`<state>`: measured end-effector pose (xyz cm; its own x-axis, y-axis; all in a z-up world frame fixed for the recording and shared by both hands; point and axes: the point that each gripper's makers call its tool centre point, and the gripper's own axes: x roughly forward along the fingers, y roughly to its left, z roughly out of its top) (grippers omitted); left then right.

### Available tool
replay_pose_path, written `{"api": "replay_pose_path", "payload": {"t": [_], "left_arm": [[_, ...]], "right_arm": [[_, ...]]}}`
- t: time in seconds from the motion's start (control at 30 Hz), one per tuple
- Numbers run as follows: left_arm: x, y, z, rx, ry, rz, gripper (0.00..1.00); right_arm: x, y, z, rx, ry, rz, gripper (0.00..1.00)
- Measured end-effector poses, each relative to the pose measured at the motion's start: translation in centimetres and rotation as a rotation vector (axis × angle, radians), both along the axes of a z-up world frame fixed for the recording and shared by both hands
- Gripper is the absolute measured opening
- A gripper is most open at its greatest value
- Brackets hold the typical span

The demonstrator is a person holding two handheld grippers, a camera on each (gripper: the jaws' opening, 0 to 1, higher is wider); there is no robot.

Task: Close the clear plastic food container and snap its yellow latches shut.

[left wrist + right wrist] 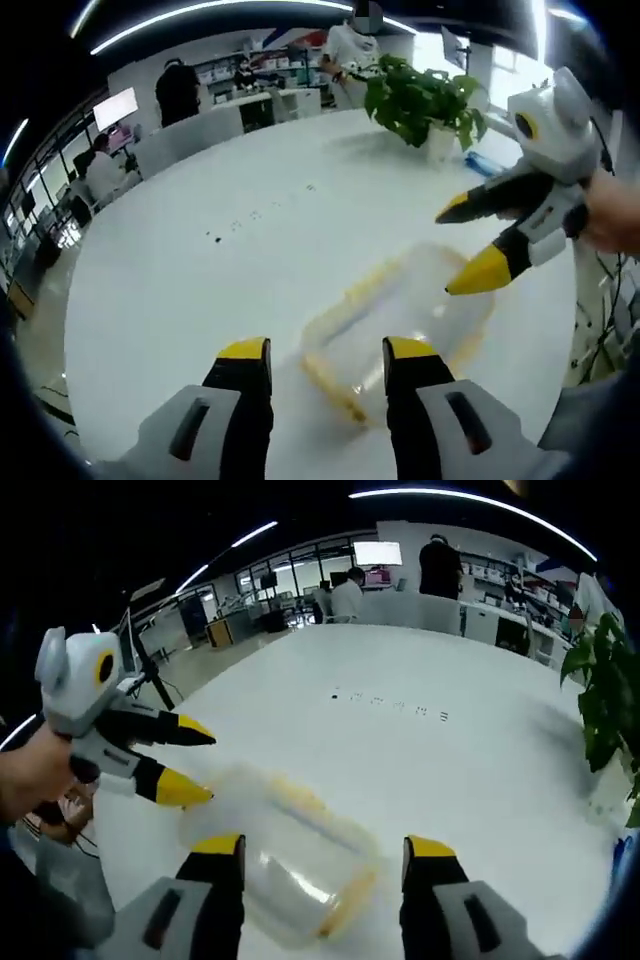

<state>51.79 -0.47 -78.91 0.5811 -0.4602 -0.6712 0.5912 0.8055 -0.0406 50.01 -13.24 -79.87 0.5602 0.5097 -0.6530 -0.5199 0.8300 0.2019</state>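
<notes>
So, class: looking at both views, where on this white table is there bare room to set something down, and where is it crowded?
Bare: the wide stretch of table between the container and the far edge, left of the plant. Crowded: around the container, where the left hand-held gripper and right hand-held gripper meet.

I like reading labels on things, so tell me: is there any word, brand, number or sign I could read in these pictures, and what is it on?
None can be read.
Small dark marks on the white table: too small and blurred to tell whether they are text.
Wall screen in the office behind: bright, nothing legible.
Clear container with yellow latches: blurred, no label visible.
Left gripper and right gripper: no lettering visible.
</notes>
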Motion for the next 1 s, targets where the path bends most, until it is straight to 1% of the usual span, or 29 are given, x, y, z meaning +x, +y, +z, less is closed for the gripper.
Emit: {"api": "replay_pose_path", "payload": {"t": [0.03, 0.1, 0.17, 0.2, 0.23, 0.27, 0.33, 0.4, 0.47, 0.5, 0.53, 0.57, 0.6, 0.67, 0.7, 0.73, 0.77, 0.83, 0.87, 0.9, 0.93, 1.0], "left_arm": [[-0.1, 0.1, 0.1, -0.048, -0.008, 0.035, 0.41], [-0.2, 0.3, 0.2, -0.116, -0.007, 0.095, 0.42], [-0.6, 0.1, 0.1, -0.187, 0.009, 0.12, 0.44], [-0.7, 0.3, 0.1, -0.19, 0.005, 0.129, 0.43], [-0.9, 0.4, -0.1, -0.185, 0.005, 0.122, 0.43], [-1.0, 0.3, -0.3, -0.18, 0.007, 0.12, 0.42], [-1.2, 0.5, -0.7, -0.166, 0.018, 0.119, 0.43], [-1.2, 0.5, -0.8, -0.162, 0.026, 0.119, 0.43], [-1.2, 0.6, -1.0, -0.161, 0.033, 0.135, 0.42], [-1.3, 0.5, -1.2, -0.164, 0.038, 0.139, 0.42], [-1.6, 0.3, -1.7, -0.158, 0.054, 0.138, 0.41], [-1.9, 0.2, -2.1, -0.15, 0.068, 0.136, 0.42], [-2.0, 0.1, -2.3, -0.15, 0.074, 0.143, 0.42], [-2.1, -0.1, -2.3, -0.176, 0.072, 0.169, 0.42], [-2.2, -0.6, -2.3, -0.202, 0.075, 0.177, 0.39], [-2.3, -1.1, -2.2, -0.224, 0.084, 0.164, 0.38], [-2.2, -1.2, -2.3, -0.209, 0.073, 0.168, 0.4], [-2.2, -1.3, -2.4, -0.207, 0.076, 0.165, 0.43], [-2.2, -1.2, -2.4, -0.209, 0.08, 0.174, 0.43], [-2.1, -1.2, -2.4, -0.22, 0.088, 0.198, 0.42], [-1.9, -1.0, -2.4, -0.224, 0.083, 0.218, 0.4], [-2.0, -1.0, -2.4, -0.23, 0.085, 0.216, 0.39]], "right_arm": [[-0.3, -0.1, -0.2, 0.02, 0.002, -0.014, 0.64], [-0.7, -0.1, -0.5, 0.056, -0.002, -0.031, 0.64], [-0.9, 0.1, -0.7, 0.137, 0.02, -0.075, 0.64], [-1.0, 0.1, -0.8, 0.161, 0.032, -0.096, 0.64], [-1.2, 0.0, -0.9, 0.184, 0.045, -0.117, 0.64], [-1.2, -0.1, -1.0, 0.186, 0.046, -0.117, 0.64], [-1.3, 0.0, -1.2, 0.168, 0.045, -0.112, 0.64], [-1.4, 0.0, -1.5, 0.12, 0.043, -0.068, 0.64], [-1.3, 0.0, -1.5, 0.13, 0.043, -0.089, 0.63], [-1.2, 0.0, -1.5, 0.151, 0.052, -0.108, 0.62], [-1.3, 0.2, -1.6, 0.16, 0.058, -0.112, 0.62], [-1.4, 0.4, -1.8, 0.153, 0.061, -0.11, 0.63], [-1.6, 0.5, -2.1, 0.127, 0.052, -0.105, 0.63], [-1.6, 0.7, -2.3, 0.11, 0.042, -0.108, 0.63], [-1.7, 0.8, -2.4, 0.107, 0.042, -0.118, 0.63], [-1.8, 0.9, -2.5, 0.109, 0.044, -0.121, 0.63], [-1.9, 1.2, -2.8, 0.11, 0.049, -0.121, 0.63], [-1.8, 1.3, -2.7, 0.11, 0.035, -0.138, 0.65], [-1.8, 1.4, -2.6, 0.106, 0.033, -0.138, 0.65], [-1.7, 1.3, -2.6, 0.106, 0.034, -0.143, 0.65], [-1.7, 1.3, -2.6, 0.107, 0.033, -0.145, 0.65], [-1.7, 1.3, -2.7, 0.114, 0.025, -0.148, 0.65]]}}
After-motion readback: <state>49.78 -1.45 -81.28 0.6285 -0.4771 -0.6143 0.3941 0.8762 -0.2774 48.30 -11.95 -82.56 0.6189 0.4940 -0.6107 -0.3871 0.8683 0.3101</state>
